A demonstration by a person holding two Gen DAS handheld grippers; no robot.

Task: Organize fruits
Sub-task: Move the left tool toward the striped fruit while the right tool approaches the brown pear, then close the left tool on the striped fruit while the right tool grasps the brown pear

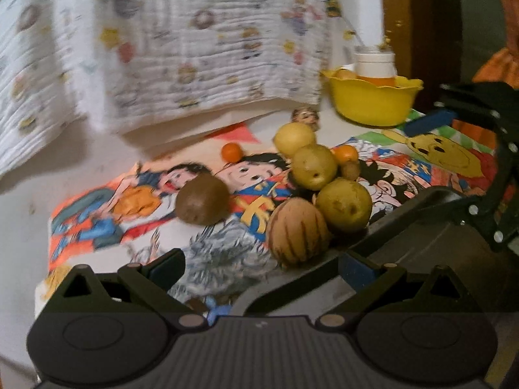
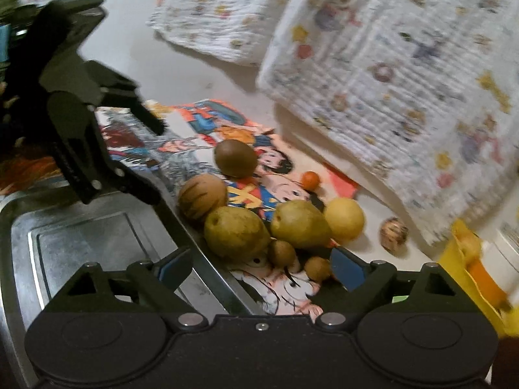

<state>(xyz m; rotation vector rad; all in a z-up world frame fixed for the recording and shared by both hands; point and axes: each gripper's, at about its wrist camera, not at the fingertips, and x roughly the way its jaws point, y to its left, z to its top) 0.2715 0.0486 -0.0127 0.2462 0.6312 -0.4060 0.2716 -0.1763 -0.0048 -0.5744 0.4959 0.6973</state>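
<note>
Metal tray (image 2: 81, 246) lying bare at 9 o'clock; yellow bowl (image 1: 373, 103) holding oranges; both grippers (image 1: 262, 269) (image 2: 259, 269) spread, gripping nothing.

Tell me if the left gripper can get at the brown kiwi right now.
Probably yes. The left gripper has its jaws open and empty, and the kiwi lies apart from the other fruit on the mat, with nothing between them. The striped fruit sits off to its right.

Home tabletop: cartoon-print mat (image 1: 136, 201), printed cloth (image 1: 194, 48), yellow bowl (image 1: 373, 103).
</note>
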